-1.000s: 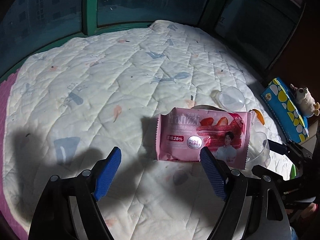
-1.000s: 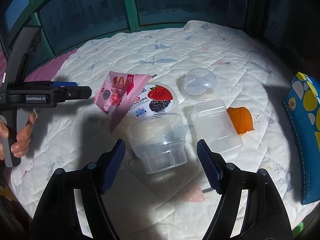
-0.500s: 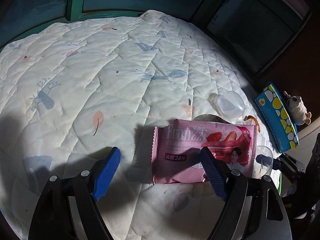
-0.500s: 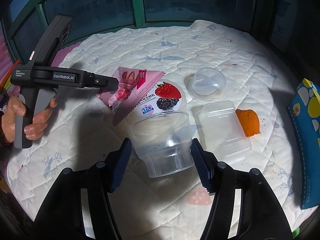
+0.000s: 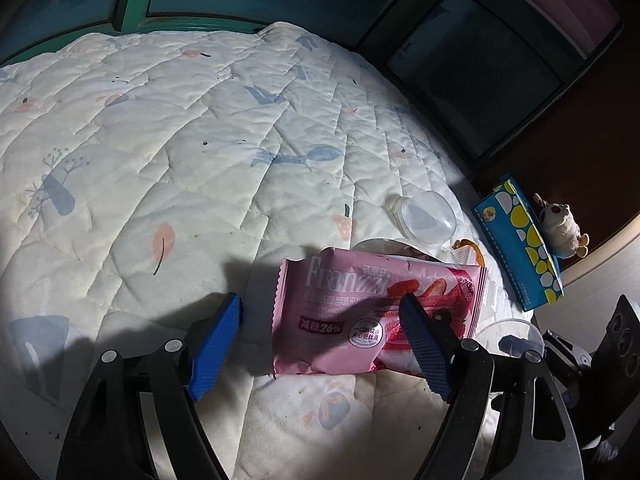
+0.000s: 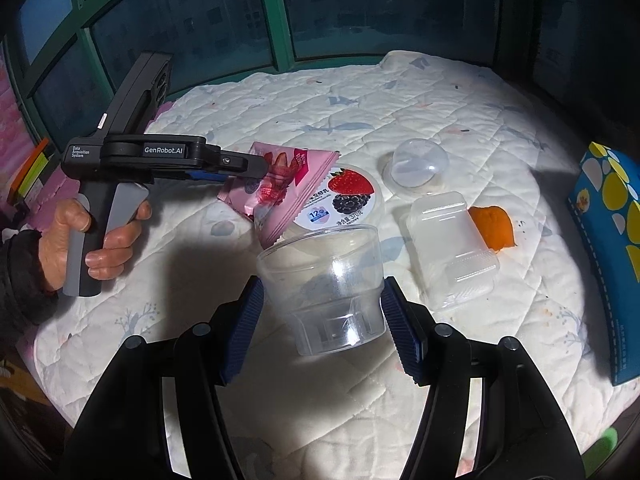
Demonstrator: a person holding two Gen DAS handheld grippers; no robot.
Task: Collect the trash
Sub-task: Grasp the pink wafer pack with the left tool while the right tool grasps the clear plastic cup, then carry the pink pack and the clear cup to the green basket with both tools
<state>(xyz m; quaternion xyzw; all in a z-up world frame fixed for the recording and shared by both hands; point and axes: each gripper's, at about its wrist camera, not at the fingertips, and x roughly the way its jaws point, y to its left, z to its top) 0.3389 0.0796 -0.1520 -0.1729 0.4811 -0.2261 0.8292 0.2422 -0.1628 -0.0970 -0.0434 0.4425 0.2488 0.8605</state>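
The clear plastic cup (image 6: 324,288), just in front of the yogurt tub (image 6: 340,200), is clamped at its sides by the right gripper (image 6: 322,330), whose jaws have just closed. Light and crushable, it should be held gently. The left gripper (image 5: 320,344) stands released over the pink wrapper (image 5: 360,312), against the tub; thin and slippery, it is best pinched at an edge.

I am working in a home, in a bedroom or sleeping nook. Evidence: a white quilted mattress pad printed with feathers and trees (image 5: 168,148), green-framed windows (image 6: 276,16) showing apartment blocks at dusk, and a small plush toy animal (image 5: 562,226) on a blue spotted box (image 5: 520,248).
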